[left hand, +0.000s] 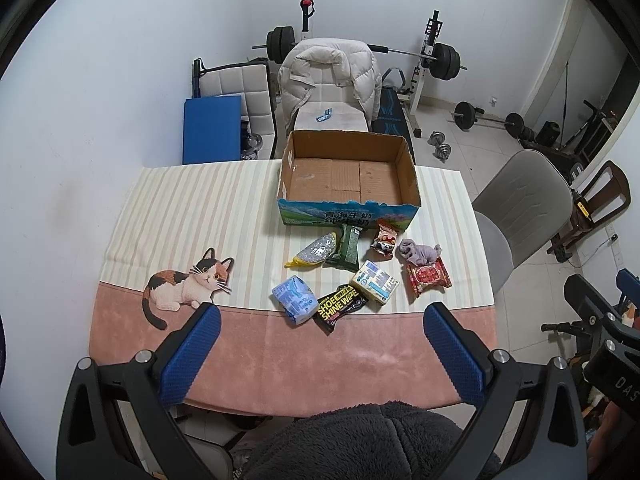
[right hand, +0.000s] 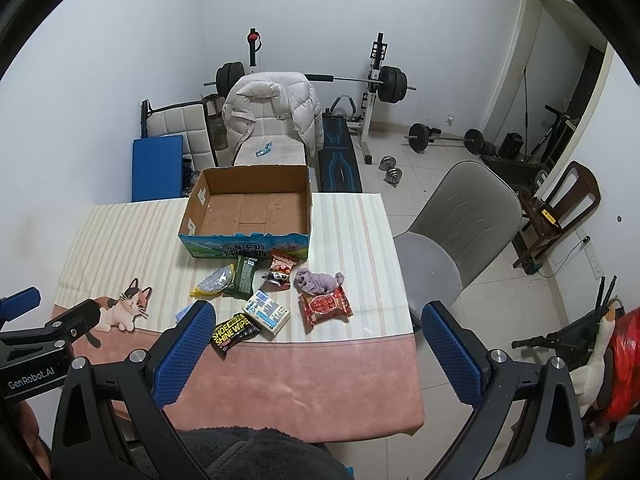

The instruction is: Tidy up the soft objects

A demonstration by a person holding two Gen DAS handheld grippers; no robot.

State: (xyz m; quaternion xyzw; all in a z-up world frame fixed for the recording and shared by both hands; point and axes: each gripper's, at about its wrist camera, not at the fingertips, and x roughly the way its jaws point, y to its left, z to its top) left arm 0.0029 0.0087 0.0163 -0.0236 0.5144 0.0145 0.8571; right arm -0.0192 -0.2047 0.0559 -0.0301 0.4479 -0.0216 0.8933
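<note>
Left gripper (left hand: 320, 320): jaws spread wide, nothing between them; it hangs above the near pink band of the table (left hand: 132, 216), well short of the pile.
Right gripper (right hand: 316, 320): also wide open and holding nothing; raised over the table's near right part.
Cardboard box (left hand: 408, 168): open, bare inside, at the far edge of the table; its printed front wall sits just beside the nearest packets.
Soft objects: 8 lie clustered in front of the box; blue tissue pack (left hand: 294, 298), shoe wipe packet (left hand: 340, 307), white pack (left hand: 376, 281), red snack bag (left hand: 428, 278), purple cloth (left hand: 418, 252), cartoon snack bag (left hand: 385, 238), dark green packet (left hand: 346, 250), silver-and-yellow pouch (left hand: 316, 252).
Risk, crowding: the shoe wipe packet touches the blue tissue pack and the white pack; a wide grasp could likely drag a neighbour along.
Risk, cloth: the purple cloth overlaps the red snack bag; lifting either may pull the other off the table edge.
Risk, crushing: snack bags probably burst or slip if squeezed hard.
Risk, box: a low carry could clip the front wall and shove the box backward.
</note>
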